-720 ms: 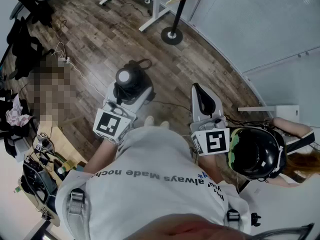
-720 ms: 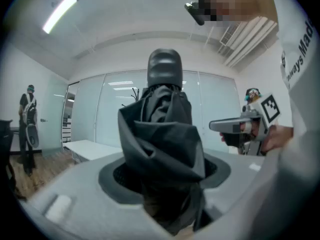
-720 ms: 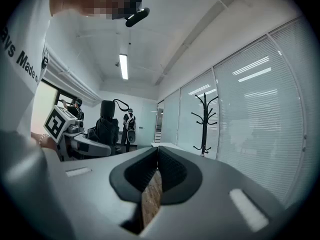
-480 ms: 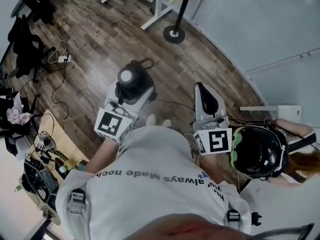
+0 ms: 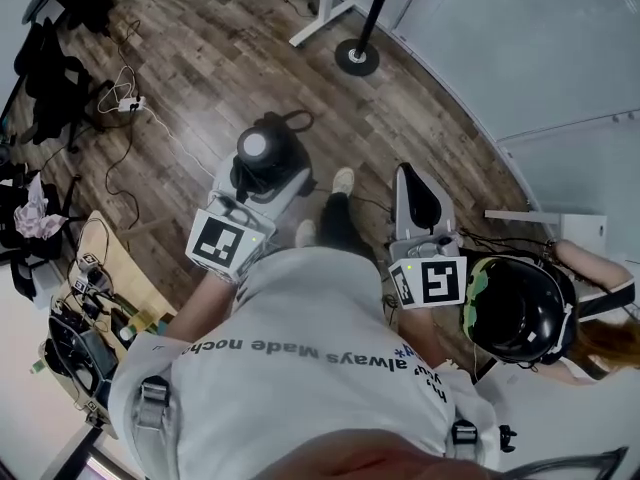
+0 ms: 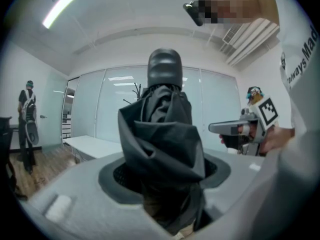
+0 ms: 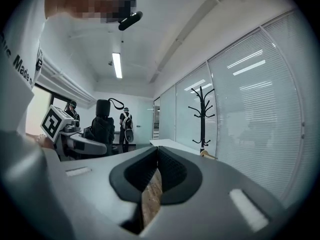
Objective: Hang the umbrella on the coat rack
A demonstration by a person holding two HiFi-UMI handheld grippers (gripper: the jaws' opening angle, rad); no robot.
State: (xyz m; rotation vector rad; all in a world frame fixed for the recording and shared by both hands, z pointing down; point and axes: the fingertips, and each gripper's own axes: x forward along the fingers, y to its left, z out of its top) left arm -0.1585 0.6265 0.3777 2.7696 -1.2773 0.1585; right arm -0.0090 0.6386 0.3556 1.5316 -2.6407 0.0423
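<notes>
A folded black umbrella (image 5: pixel 262 153) stands upright in my left gripper (image 5: pixel 258 173), its round grey handle end on top. In the left gripper view the crumpled fabric (image 6: pixel 162 134) fills the space between the jaws, which are shut on it. My right gripper (image 5: pixel 415 183) is held level beside it, shut and empty, with only a thin slit of floor showing between its pads (image 7: pixel 165 164). The black coat rack (image 7: pixel 201 115) stands ahead on the right by the glass wall. Its round base (image 5: pixel 357 56) lies at the top of the head view.
A white desk (image 5: pixel 320 8) stands next to the rack base. A power strip and cables (image 5: pixel 128 103) lie on the wooden floor at the left, beside cluttered gear (image 5: pixel 80 308). A person in a black helmet (image 5: pixel 515 308) crouches close at my right.
One foot has stepped forward between the two grippers. The umbrella and both grippers keep their places relative to the body.
</notes>
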